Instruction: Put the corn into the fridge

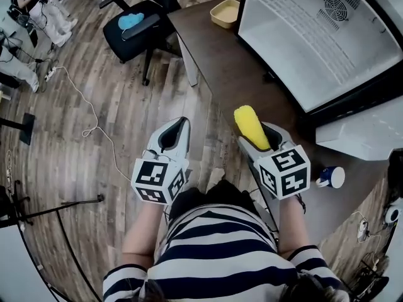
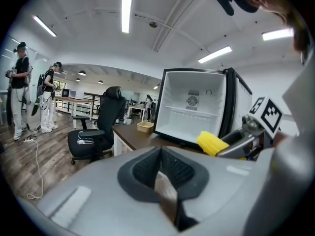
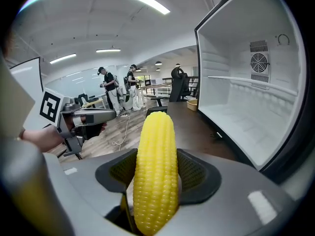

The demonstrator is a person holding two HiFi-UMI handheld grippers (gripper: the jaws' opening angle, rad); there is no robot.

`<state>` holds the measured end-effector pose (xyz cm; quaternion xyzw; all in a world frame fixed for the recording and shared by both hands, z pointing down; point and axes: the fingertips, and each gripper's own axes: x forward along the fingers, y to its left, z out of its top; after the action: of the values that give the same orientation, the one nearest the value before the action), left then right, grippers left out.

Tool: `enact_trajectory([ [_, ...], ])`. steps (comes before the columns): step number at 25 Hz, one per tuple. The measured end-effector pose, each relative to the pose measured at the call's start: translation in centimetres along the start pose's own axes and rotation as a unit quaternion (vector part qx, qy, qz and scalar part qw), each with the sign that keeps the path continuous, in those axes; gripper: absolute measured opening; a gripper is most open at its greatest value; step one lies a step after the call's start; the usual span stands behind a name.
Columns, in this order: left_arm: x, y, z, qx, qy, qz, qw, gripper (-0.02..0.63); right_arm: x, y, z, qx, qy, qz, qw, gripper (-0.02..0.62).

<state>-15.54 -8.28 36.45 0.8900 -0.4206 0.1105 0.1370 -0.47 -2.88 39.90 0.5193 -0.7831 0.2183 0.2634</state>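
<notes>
The open fridge (image 1: 315, 36) stands on the dark desk (image 1: 214, 61); the left gripper (image 1: 173, 136) hangs over the floor, jaws closed on nothing; the right gripper (image 1: 259, 136) clamps the yellow corn (image 1: 250, 124) above the desk, near the fridge.

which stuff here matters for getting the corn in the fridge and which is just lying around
For the job: corn, held in the right gripper; open fridge.
Lying about: yellow tray, office chair, blue-and-white mug, floor cable; left gripper, shut and idle.
</notes>
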Motion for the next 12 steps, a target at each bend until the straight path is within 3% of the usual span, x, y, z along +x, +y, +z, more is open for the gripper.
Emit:
enact_trajectory([
  [12, 6.6, -1.4, 2.9, 0.023, 0.005, -0.053, 0.9983, 0.000, 1.0, -3.0, 2.0, 0.004, 0.003, -0.016, 1.000, 0.256],
])
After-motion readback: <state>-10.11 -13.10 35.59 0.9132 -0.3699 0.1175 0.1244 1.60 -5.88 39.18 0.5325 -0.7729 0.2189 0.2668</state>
